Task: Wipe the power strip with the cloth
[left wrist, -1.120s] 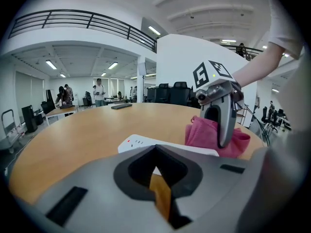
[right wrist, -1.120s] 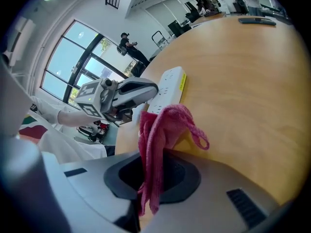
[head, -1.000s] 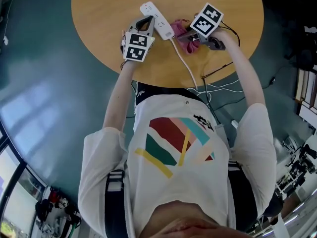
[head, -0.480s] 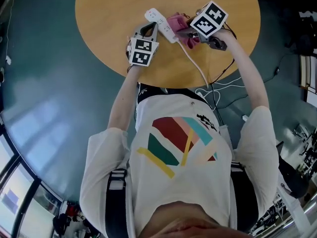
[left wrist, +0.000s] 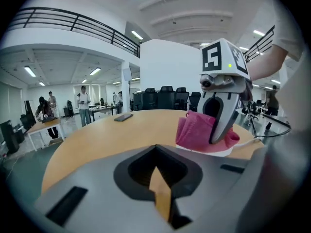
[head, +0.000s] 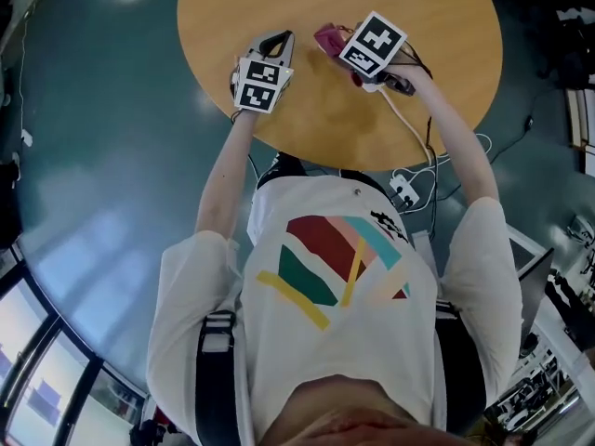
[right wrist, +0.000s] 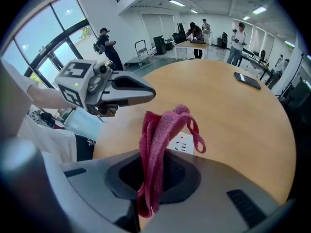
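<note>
- The left gripper (head: 276,43) is closed. Its own view shows the jaws together with nothing between them.
- It hangs over the round wooden desk (head: 437,26), near the desk's edge at 7 o'clock in the head view.
- The right gripper (left wrist: 218,136) is clamped on the pink cloth (right wrist: 154,149). In the right gripper view the cloth runs up out of the jaws in a bunched fold, and a loose loop flops over toward 2 o'clock.
- In the head view the right gripper sits at 3 o'clock from the left gripper and near it, though the two stay apart. The cloth pokes out from under its marker cube toward 10 o'clock.
- The power strip (right wrist: 183,143) lies flat on the desk, right under the right gripper and the cloth.
- In the right gripper view only a small white patch of the power strip shows, with socket slots and a red mark, just beside the cloth at 3 o'clock.
- From the left gripper view the cloth's lower folds sit on or just above the strip's white edge. Whether they touch cannot be told.
- A white cable (head: 411,124) leaves the right gripper's spot toward 5 o'clock, crosses the desk edge and drops to the floor.
</note>
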Tool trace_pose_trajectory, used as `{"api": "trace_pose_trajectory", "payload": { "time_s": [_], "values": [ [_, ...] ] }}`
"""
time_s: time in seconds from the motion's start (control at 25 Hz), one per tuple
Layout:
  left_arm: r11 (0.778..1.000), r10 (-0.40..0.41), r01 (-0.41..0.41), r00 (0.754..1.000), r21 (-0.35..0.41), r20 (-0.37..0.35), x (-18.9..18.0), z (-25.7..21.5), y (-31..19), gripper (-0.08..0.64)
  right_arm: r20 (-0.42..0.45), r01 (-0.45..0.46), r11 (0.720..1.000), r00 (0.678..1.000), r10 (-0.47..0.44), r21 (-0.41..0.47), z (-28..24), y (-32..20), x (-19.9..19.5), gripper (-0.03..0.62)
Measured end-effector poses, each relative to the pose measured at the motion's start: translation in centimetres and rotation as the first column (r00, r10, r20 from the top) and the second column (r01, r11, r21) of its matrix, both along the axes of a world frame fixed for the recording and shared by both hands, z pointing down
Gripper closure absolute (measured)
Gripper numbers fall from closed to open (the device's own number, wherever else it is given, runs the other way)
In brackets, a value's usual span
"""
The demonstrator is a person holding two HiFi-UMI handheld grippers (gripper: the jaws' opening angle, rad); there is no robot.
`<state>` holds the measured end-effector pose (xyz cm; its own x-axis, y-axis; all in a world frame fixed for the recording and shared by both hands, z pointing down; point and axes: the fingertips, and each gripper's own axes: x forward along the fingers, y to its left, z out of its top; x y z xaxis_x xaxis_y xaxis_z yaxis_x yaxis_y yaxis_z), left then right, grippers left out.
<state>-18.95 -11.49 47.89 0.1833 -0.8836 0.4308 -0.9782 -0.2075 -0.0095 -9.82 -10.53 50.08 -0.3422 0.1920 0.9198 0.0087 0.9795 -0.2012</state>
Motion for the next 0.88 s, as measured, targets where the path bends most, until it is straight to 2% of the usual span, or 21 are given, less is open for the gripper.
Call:
{"api": "trace_pose_trajectory", "payload": {
  "time_s": [0.24,0.44,0.68,0.88],
  "values": [
    [0.998,0.056,-0.056,0.998,0.006,-0.007,-1.4,0.9,0.2,0.517,-0.116,0.019,0.992,0.993,-0.004,0.126,2.5,0.9,-0.4,0.552],
    [0.996,0.087,-0.087,0.996,-0.007,-0.03,-1.7,1.7,0.6,0.517,-0.152,0.049,0.953,0.988,-0.003,0.299,4.1,1.0,-0.9,0.552],
    [0.992,0.122,-0.123,0.992,-0.025,-0.031,-0.5,2.4,0.8,0.517,-0.183,-0.019,0.949,0.98,0.08,0.315,5.2,-0.3,-0.6,0.552],
    [0.99,0.132,-0.134,0.991,-0.052,-0.036,-1.0,3.4,1.1,0.517,-0.19,-0.083,0.942,0.97,0.151,0.324,5.5,-0.8,0.4,0.552]
  ]
}}
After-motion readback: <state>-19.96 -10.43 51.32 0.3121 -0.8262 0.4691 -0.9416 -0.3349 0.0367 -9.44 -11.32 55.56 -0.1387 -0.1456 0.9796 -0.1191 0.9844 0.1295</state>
